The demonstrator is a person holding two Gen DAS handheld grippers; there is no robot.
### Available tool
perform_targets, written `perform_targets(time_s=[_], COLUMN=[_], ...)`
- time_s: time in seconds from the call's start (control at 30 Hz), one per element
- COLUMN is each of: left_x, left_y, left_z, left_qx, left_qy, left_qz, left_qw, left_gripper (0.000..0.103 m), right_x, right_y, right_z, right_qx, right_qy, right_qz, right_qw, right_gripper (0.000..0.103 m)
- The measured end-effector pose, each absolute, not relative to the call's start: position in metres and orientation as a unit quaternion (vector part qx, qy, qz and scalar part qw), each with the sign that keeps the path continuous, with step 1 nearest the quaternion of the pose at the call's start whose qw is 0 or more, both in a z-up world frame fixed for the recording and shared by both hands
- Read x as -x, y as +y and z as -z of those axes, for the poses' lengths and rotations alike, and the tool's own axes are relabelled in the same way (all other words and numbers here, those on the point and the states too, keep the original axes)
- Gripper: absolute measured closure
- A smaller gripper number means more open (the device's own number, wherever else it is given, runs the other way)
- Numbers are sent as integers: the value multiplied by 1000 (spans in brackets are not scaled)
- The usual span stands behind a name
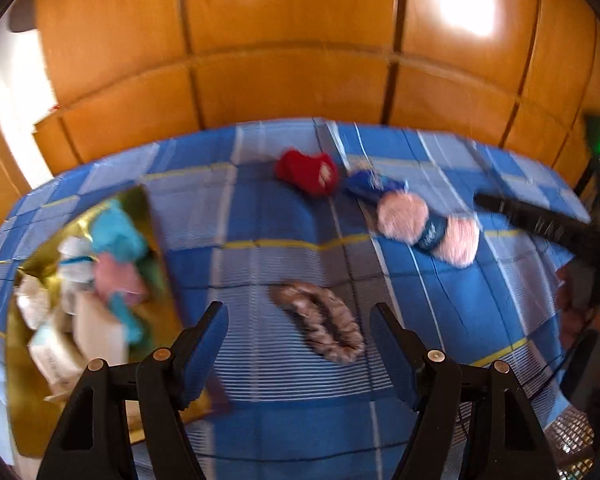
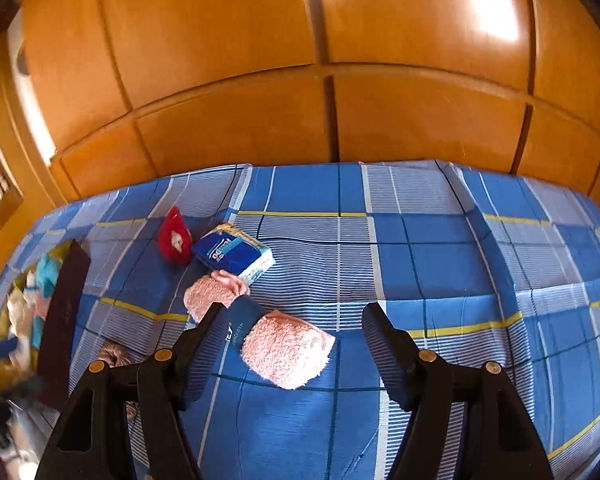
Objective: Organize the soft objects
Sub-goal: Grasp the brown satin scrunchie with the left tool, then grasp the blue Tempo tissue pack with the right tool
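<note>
My left gripper (image 1: pixel 300 316) is open and empty above a grey-brown scrunchie (image 1: pixel 320 322) that lies on the blue checked bedspread (image 1: pixel 260 208) between its fingers. My right gripper (image 2: pixel 292 316) is open and empty over a rolled pink towel with a dark band (image 2: pixel 260 332); the towel also shows in the left wrist view (image 1: pixel 428 228). A red soft item (image 2: pixel 175 238) and a blue tissue pack (image 2: pixel 232 254) lie further back. A gold-lined box (image 1: pixel 32 412) at the left holds several soft things.
A wooden wardrobe (image 2: pixel 300 80) stands behind the bed. The box's dark side (image 2: pixel 62 320) shows at the left in the right wrist view. The right gripper's black body (image 1: pixel 548 224) reaches in at the right of the left wrist view.
</note>
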State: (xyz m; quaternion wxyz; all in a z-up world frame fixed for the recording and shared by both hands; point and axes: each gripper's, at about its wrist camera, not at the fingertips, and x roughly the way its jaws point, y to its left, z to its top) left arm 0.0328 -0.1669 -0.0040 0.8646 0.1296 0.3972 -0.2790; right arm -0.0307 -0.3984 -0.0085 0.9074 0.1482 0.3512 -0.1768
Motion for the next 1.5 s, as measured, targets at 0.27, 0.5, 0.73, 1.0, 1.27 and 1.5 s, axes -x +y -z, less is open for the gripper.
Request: perform_targets(time_s=[0.27,0.5,0.73,1.0,1.27,1.5], left_x=[-39,-51,-49,-30,-33,-28], left_y=[-214,-231,-233,-227,-226,-227], left_z=[58,87,90,79,90,92], left_qx=[-170,-202,-193,-139,-145,-156], left_qy=[451,456,444,428,425,412], left_qz=[254,214,252,380,388,385], left_qw=[839,840,838,808,805,811], left_gripper=[29,44,86,81,78,78], right_x=[34,36,36,41,32,15], right_y=[-392,-391,-393,-414,-408,-387], right_z=[-7,-15,-15,-7,5,16], right_qx=[-150,-163,-163,-198,-189,-162], right_qy=[322,309,308,315,343,381], right_qz=[154,144,153,188,174,122], right_qw=[922,926,925,909,904,902], right_gripper=[33,33,33,33,33,33])
